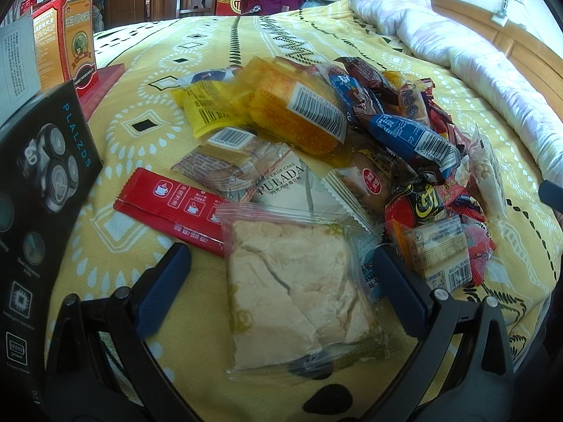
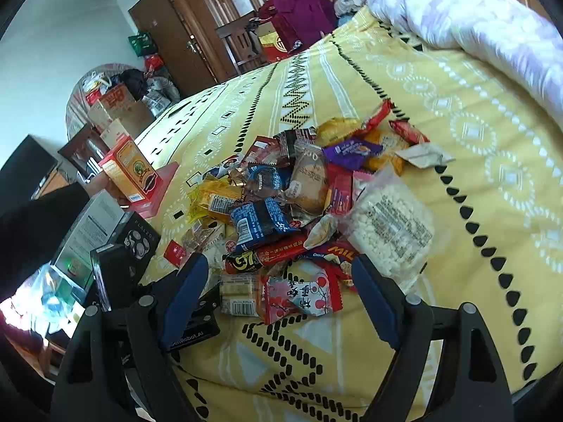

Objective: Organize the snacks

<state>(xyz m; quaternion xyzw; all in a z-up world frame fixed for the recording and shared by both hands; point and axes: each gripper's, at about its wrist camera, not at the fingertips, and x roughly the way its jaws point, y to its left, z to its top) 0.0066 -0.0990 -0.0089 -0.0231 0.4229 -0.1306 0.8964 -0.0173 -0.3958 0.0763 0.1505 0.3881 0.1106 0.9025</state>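
A heap of wrapped snacks lies on a bed with a yellow patterned cover. In the left wrist view my left gripper is open, and a clear packet of pale crumbly cake lies flat between its blue fingers without touching the pads. A red sachet sits just beyond it. In the right wrist view my right gripper is open above the near edge of the same heap. A pink and red blossom-print packet lies on the cover between its fingers, not gripped.
A black shaver box and an orange carton stand at the bed's left edge. A clear bag of white pellets lies on the heap's right side. A rolled pale quilt lies at the far right. Chairs and clothes stand beyond the bed.
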